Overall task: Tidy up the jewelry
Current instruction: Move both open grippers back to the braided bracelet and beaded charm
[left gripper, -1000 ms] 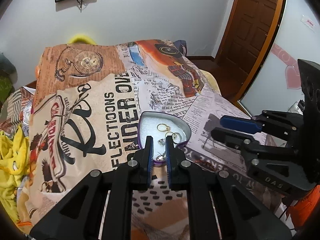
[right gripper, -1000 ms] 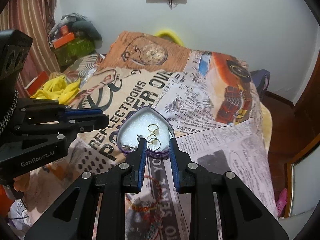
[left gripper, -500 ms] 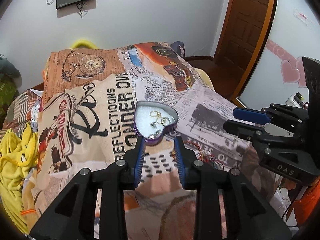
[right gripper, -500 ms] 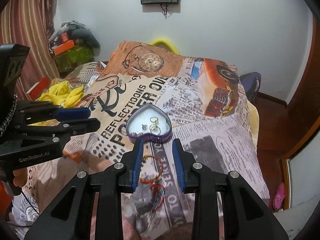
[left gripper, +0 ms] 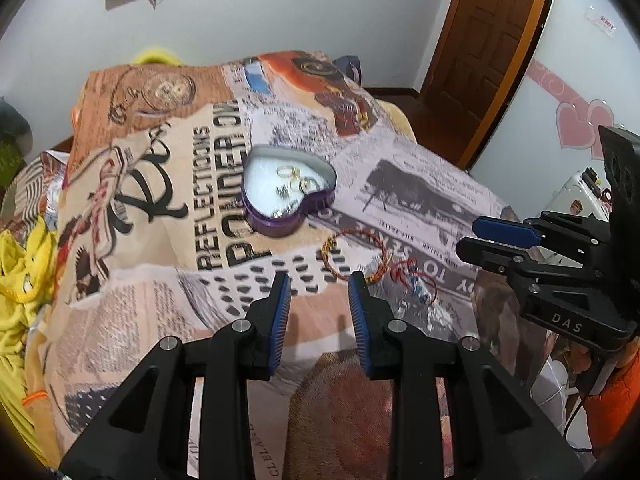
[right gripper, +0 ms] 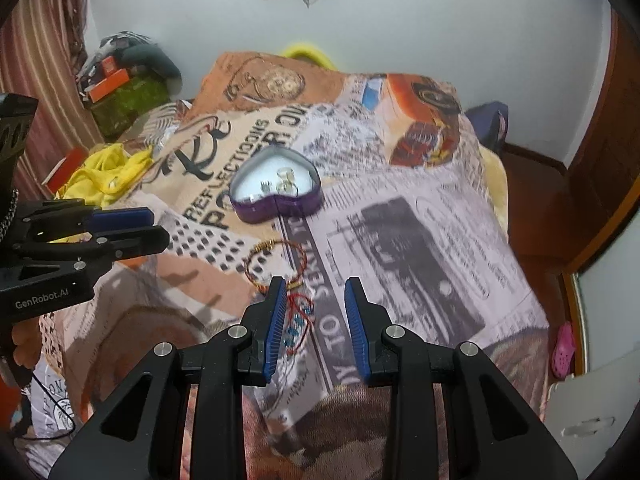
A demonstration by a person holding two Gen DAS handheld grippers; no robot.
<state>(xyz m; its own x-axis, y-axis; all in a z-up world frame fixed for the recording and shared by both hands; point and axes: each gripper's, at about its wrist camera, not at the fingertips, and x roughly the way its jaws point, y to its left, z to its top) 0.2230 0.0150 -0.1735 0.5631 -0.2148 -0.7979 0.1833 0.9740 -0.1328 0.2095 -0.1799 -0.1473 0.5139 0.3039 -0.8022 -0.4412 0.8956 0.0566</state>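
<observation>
The bed's newspaper-print blanket [left gripper: 132, 272] fills both views. On it sits the purple heart-shaped tin [left gripper: 288, 196], lid off, with gold rings [left gripper: 298, 180] and small earrings on its white lining. Nearer the grippers lie a red-and-gold cord bracelet [right gripper: 276, 264] and, touching its near end, a thinner red string bracelet with blue beads [right gripper: 298, 320].

The left gripper [left gripper: 318, 296] and right gripper [right gripper: 316, 300] both hover with jaws apart, gripping nothing. The step in hand looks like fetching a bracelet for the tin. The right gripper is better placed — its left finger already overlaps the beaded string. To do it well, lower straight down, straddle one strand where the two bracelets are not tangled, and pinch lightly so the blanket is not gathered too.

Half a second ago both grippers were closer to the tin; since then they have drawn back and the left's jaws have widened — the bracelets now sit right at the fingertips.
</observation>
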